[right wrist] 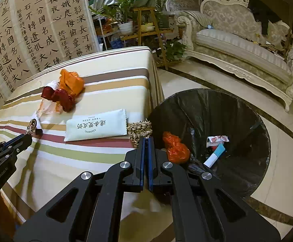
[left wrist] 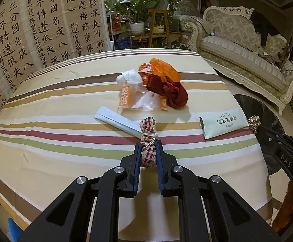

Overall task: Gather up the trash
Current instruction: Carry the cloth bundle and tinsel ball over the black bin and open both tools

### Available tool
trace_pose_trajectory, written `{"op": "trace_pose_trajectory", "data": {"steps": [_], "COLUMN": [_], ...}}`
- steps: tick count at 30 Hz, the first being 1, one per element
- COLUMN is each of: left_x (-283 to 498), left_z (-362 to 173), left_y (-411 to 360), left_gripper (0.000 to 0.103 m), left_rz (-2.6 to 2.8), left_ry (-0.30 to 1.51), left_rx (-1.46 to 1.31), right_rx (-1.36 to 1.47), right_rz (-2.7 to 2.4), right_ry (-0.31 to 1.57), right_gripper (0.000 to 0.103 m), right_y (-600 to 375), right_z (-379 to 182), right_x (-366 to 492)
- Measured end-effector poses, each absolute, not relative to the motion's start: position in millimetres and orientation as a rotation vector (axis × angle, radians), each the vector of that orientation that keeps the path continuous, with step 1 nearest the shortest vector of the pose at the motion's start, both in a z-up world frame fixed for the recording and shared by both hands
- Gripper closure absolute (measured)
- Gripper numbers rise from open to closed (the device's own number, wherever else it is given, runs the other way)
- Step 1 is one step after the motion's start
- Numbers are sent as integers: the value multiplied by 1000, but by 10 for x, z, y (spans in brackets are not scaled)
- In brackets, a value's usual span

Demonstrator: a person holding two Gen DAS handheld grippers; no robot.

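Left gripper (left wrist: 148,147) is clamped on a little red-and-white checkered bundle (left wrist: 149,141) tied with string, held just over the striped tablecloth (left wrist: 65,141), and the right gripper (right wrist: 146,141) is pinched tight on a tangle of gold chain (right wrist: 139,130) right at the table edge beside the black-lined trash bin (right wrist: 237,104). Further out on the table there's a pale green packet (right wrist: 96,127), a folded white paper (left wrist: 116,121), and a heap of orange, white and dark red wrappers (left wrist: 156,84); the bin already holds an orange bag (right wrist: 175,148) and some scraps.
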State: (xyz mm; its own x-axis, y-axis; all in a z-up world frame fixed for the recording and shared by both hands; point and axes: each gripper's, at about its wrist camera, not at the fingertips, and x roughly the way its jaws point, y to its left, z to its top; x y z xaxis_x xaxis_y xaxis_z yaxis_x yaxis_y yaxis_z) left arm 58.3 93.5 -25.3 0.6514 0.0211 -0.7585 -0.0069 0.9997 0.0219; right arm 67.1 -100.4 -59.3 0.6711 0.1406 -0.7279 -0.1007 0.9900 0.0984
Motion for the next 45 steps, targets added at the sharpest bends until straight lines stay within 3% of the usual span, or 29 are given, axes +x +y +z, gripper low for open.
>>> {"op": "trace_pose_trajectory", "data": {"steps": [45], "left_x": [847], "left_z": [-191], "left_y": [252], "left_gripper": [87], "left_rz": [-83], "left_ry": [856], "left_rx": [98], "right_rx": [124], "right_rz": [-49], "right_ry": [853], "right_gripper": [100], "right_y": [-1889], "right_z": [-847], "right_x": [957]}}
